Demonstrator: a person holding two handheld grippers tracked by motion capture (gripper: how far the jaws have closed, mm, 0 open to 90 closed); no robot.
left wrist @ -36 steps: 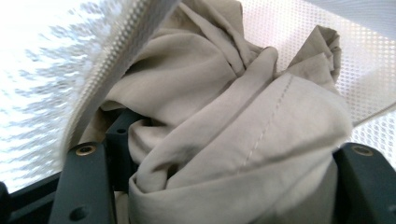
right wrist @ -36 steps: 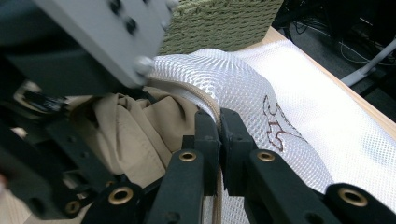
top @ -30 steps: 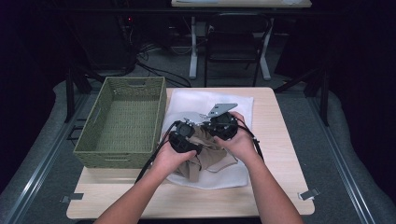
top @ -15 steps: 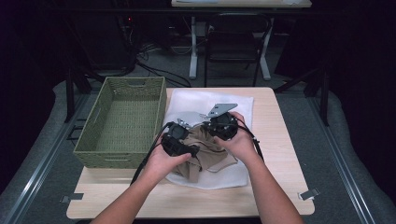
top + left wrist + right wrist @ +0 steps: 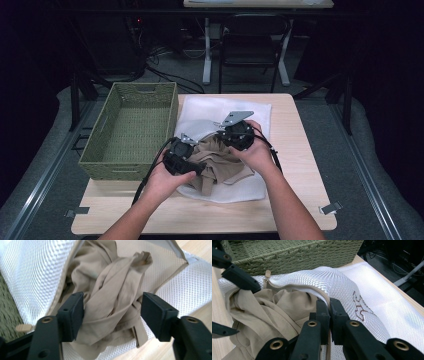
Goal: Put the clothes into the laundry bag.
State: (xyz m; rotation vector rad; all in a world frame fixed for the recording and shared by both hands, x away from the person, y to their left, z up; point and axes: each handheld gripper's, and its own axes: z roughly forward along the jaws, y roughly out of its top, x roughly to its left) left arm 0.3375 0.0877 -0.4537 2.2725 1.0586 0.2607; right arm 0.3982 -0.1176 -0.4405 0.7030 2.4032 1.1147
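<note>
A white mesh laundry bag (image 5: 250, 112) lies on the table beside the basket, its zip mouth open. A crumpled tan garment (image 5: 220, 167) sits half inside that mouth. My right gripper (image 5: 222, 140) is shut on the bag's zippered upper edge and holds it raised; the right gripper view has its jaws (image 5: 329, 306) pinching the mesh bag (image 5: 352, 290) above the garment (image 5: 274, 312). My left gripper (image 5: 199, 165) is open at the mouth. Its jaws (image 5: 112, 312) straddle the bunched garment (image 5: 112, 290) without closing on it, with the mesh bag (image 5: 30, 272) around it.
An empty green woven basket (image 5: 127, 170) stands at the table's left, right beside the bag. Bare wooden table (image 5: 295, 150) lies to the right and along the near edge. A chair and desk legs stand on the floor beyond the far edge.
My left gripper has drawn back a little toward the near left, along the garment. The right gripper has kept its hold on the bag edge in the same place.
</note>
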